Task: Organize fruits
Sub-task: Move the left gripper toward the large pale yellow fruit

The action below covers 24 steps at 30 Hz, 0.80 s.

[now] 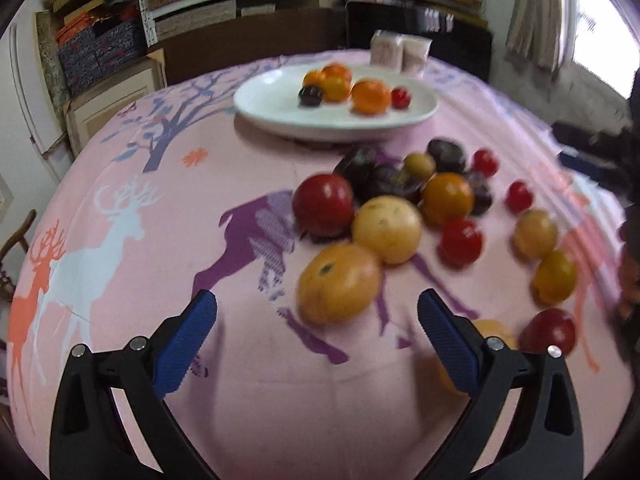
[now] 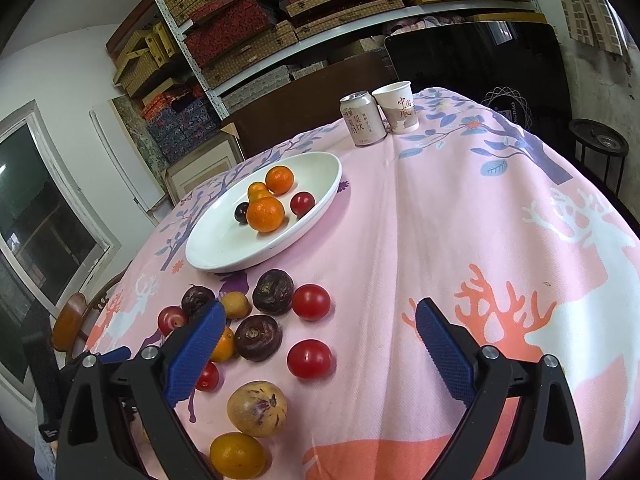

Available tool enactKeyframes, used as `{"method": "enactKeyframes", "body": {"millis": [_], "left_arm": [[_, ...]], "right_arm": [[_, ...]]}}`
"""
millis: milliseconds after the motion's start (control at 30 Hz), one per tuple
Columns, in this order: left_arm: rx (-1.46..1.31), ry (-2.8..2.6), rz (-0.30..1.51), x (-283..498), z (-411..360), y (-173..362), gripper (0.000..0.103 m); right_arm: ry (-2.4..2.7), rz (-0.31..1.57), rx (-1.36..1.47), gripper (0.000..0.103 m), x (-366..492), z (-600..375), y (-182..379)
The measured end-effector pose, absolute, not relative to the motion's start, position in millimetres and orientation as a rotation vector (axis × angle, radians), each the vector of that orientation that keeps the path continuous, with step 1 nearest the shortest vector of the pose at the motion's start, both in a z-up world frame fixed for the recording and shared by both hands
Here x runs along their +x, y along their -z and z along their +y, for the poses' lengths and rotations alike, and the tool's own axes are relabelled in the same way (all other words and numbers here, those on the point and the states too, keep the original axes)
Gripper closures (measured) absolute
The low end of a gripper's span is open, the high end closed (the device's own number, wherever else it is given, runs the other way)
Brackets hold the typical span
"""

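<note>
Left tool (image 1: 317,312): jaws stood wide apart, nothing between the blue pads (image 1: 186,344); it hovered low above the worktop, pointing forward.
Right tool (image 2: 320,322): jaws also spread wide and empty, blue pads (image 2: 444,354) angled outward; it hung higher above the worktop, tilted downward.
Arms: black finger links with silver pivot bolts showed; no hand or sleeve could be made out.

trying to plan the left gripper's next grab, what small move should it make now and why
Probably ease the left gripper forward and slightly right, to bring the big yellow-orange fruit between its fingers. Both grippers are open and empty, that fruit lies closest ahead of the left one, and many fruits still sit loose on the tablecloth while the white plate has room.
</note>
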State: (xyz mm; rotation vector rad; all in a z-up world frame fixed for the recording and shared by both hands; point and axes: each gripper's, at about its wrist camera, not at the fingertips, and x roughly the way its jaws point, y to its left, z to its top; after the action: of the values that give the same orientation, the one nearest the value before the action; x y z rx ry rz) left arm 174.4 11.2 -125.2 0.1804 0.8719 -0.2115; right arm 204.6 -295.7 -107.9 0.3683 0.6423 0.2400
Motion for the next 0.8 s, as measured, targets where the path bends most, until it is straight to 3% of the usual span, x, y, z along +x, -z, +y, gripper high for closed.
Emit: {"method": "enactKeyframes", "body": {"millis": [367, 533, 800], "left_arm": [[-0.188, 0.043, 0.791, 170.8, 93.0, 106.7, 0.004], [0.018, 0.008, 0.797, 186.1, 65.3, 112.2, 0.004], [0.101, -0.049, 0.757, 237.5, 58.9, 110.0, 0.004]], "right_arm": [[-0.244, 0.645, 0.371, 0.006, 206.0, -294.7, 109.0], [-0.247, 0.646, 0.368, 0.006, 205.6, -293.8, 109.6], [-0.245, 0.658, 0.360, 0.006, 205.6, -291.5, 111.8]]}}
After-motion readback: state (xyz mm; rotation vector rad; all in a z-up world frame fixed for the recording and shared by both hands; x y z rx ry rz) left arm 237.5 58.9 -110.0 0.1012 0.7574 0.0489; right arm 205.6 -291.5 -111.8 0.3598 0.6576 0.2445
